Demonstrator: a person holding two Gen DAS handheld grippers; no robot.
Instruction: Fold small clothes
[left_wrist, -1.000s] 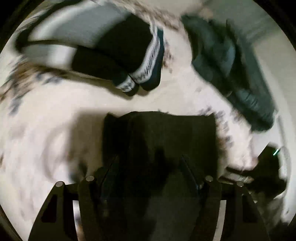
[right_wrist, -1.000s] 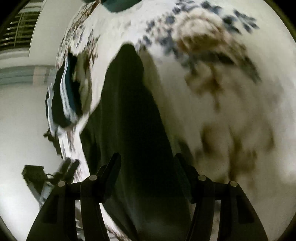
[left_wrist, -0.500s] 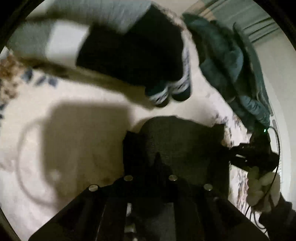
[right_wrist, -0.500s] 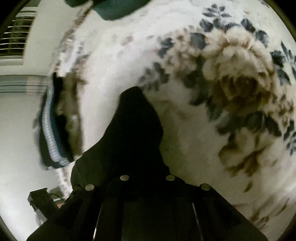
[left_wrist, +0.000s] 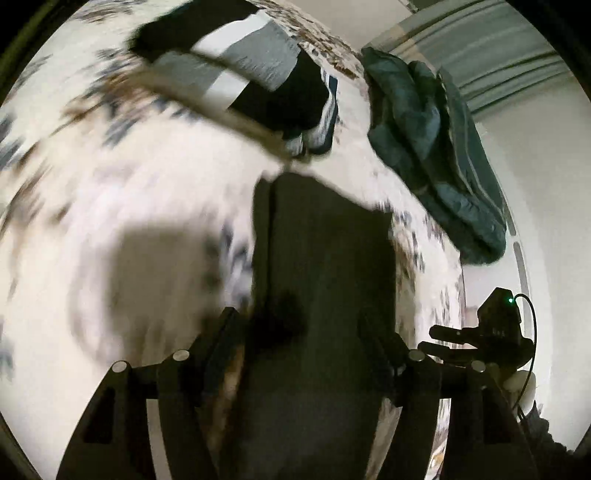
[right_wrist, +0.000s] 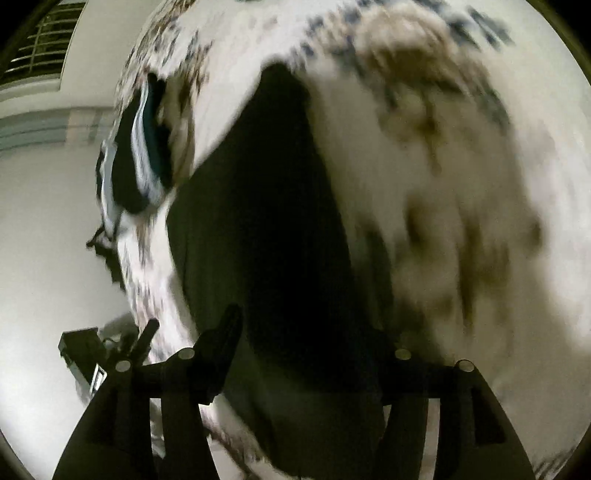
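Observation:
A dark garment (left_wrist: 325, 258) lies spread flat on the floral blanket (left_wrist: 110, 221). My left gripper (left_wrist: 299, 321) hangs over its near end. Its jaws are opening, the cloth lies below and between them, and the pads do not press on it. In the right wrist view the same dark garment (right_wrist: 277, 221) runs away from my right gripper (right_wrist: 303, 325), whose jaws are also opening, with no grip on the cloth. The right gripper (left_wrist: 480, 339) shows at the left view's right edge. Both views are blurred by motion.
A stack of folded clothes (left_wrist: 258, 74), grey, white and black with a striped band, sits beyond the garment, and appears as the stack (right_wrist: 140, 155) at the left in the right wrist view. A teal padded jacket (left_wrist: 424, 147) lies at the bed's far right edge. White wall lies beyond.
Half a second ago both grippers were shut on the dark garment's near edge. Both now stand with jaws apart, the hands have moved, and the garment lies stretched out longer on the blanket.

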